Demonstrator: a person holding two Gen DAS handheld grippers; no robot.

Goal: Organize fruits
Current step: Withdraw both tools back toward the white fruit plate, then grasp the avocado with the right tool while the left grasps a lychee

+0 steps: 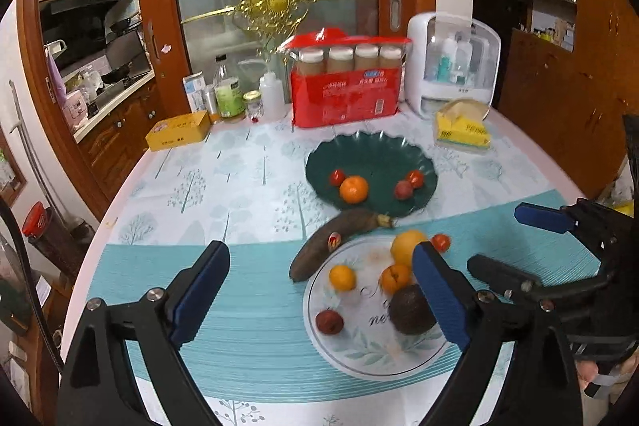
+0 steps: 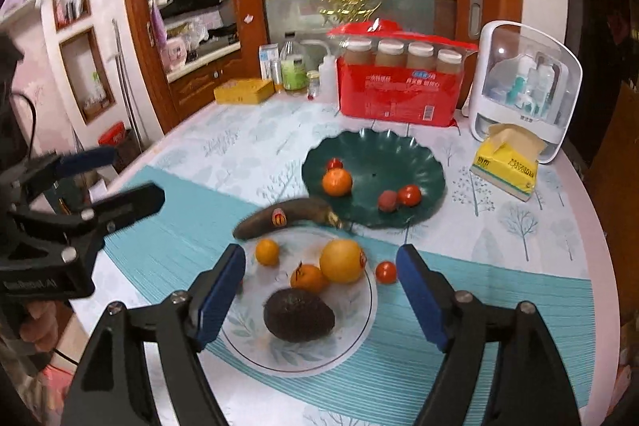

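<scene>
Dark, rough-skinned avocado (image 2: pixel 299 320) sits on the clear floral glass plate (image 2: pixel 255 350) beside a large yellow citrus (image 2: pixel 341 261) and small orange mandarin (image 2: pixel 306 278); an overripe brown banana (image 2: pixel 285 216) lies between this plate and the scalloped dark green dish (image 2: pixel 423 162). Left gripper (image 1: pixel 319 292) and right gripper (image 2: pixel 321 300) hover over the glass plate, jaws wide apart, holding nothing.

Left gripper (image 1: pixel 319 286): jaws wide apart, empty, above the table.
Clear plate (image 1: pixel 359 358): avocado (image 1: pixel 411 310), oranges, red fruit.
Green plate (image 1: pixel 379 154): orange, three small red fruits.
Banana (image 1: pixel 335 242): between plates.
</scene>
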